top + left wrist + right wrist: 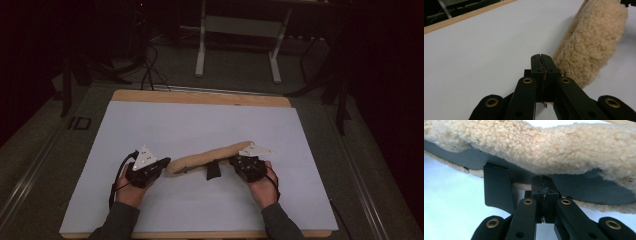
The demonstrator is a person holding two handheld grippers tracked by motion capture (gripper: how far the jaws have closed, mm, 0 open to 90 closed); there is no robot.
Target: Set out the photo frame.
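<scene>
**Holding a fleece pad between two closed grippers**

Standing at the table, I see a long fleece pad [207, 156] lying across the middle of the white sheet [200, 125], a little slanted, its right end farther from the person. It is tan and woolly on top, with a dark grey underside [584, 188] and a black strap [213, 170] hanging from it toward the person.

The left gripper [161, 164] is at the left end of the pad. Its jaws are pressed together, and the woolly edge [589, 47] lies just beside the tips; whether they pinch any of it, I cannot tell. The right gripper [239, 161] is at the right end, also with its jaws closed tight. In the right gripper view the tips [545, 183] meet the dark underside, and the black strap [497, 188] hangs just beside them. Whether a fold is caught between them, I cannot tell.

The pad is loose on the sheet, inside no container. The sheet covers a wooden board [200, 97].
</scene>
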